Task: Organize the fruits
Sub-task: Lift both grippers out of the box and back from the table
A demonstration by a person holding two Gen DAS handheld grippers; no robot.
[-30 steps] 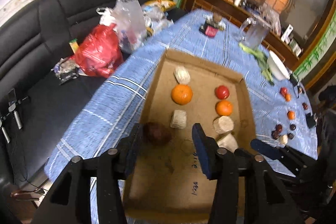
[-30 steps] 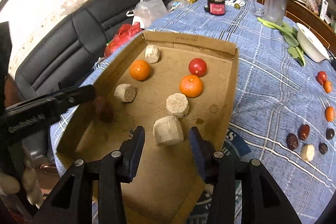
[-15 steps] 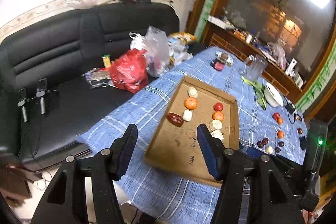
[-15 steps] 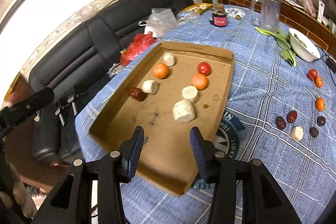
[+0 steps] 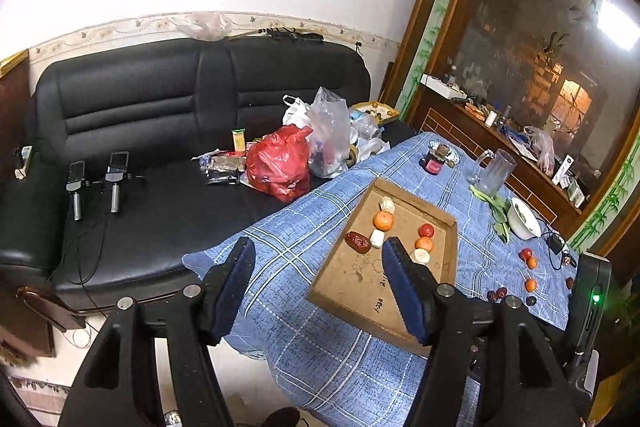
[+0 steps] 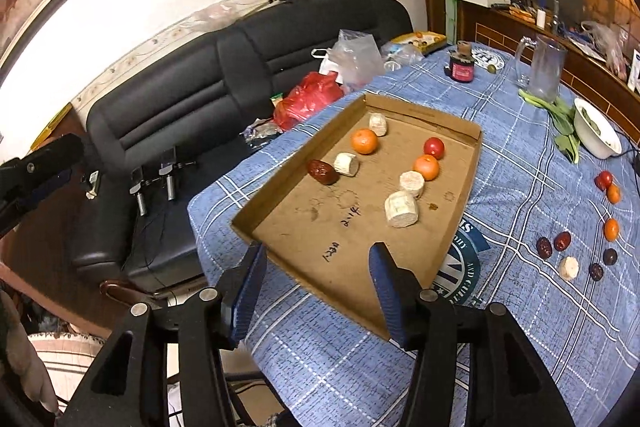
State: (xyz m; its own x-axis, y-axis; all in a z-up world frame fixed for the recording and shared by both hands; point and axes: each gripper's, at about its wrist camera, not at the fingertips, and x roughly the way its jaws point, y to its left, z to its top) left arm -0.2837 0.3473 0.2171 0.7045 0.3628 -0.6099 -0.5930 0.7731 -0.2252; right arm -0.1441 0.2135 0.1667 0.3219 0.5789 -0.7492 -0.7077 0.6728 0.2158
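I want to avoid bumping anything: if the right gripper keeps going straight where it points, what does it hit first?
Probably the near edge of the cardboard tray. The right gripper, empty with jaws opening, aims at that bare end, short of the fruit; depth is uncertain.

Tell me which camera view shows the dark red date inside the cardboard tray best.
The right wrist view: the date lies large and unobstructed in the cardboard tray, beside a pale cylinder piece. The left wrist view shows the same date smaller and farther away.

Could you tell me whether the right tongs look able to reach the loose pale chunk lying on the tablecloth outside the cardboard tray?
Probably yes: the right tongs are opening and empty, and the pale chunk lies uncovered.
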